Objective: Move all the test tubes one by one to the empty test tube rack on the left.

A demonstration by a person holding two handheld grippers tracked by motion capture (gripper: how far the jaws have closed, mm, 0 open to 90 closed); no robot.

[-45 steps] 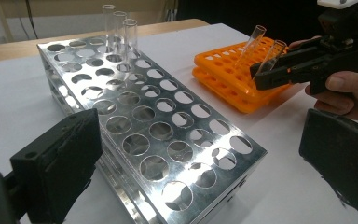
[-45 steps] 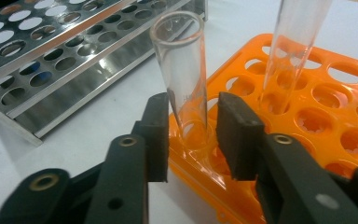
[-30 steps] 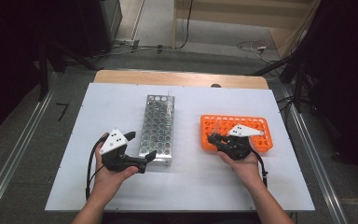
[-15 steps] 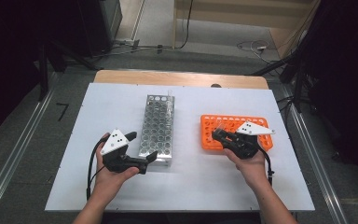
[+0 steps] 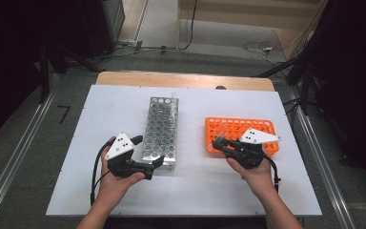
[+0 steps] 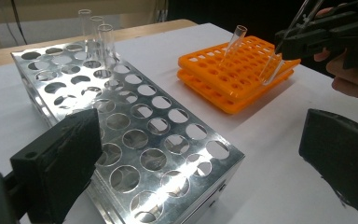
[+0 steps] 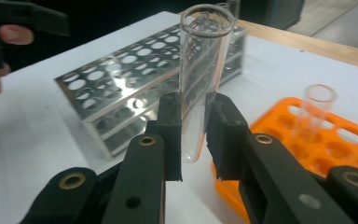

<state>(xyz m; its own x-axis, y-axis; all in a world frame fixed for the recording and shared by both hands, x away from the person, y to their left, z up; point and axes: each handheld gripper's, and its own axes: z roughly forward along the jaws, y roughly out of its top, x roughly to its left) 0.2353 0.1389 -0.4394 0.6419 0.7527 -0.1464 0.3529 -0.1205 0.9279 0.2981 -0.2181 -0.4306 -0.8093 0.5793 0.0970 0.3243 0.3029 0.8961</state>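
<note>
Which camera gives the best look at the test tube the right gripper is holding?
The right gripper view: the test tube stands close and sharp between the pads. The left gripper view shows it far off, tilted over the orange rack; the high view barely shows it.

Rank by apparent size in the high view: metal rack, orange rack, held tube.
1. Metal rack, longest footprint.
2. Orange rack, shorter but wider; close to the metal one, so that order is unsure.
3. Tube in the right gripper, by far the smallest.
</note>
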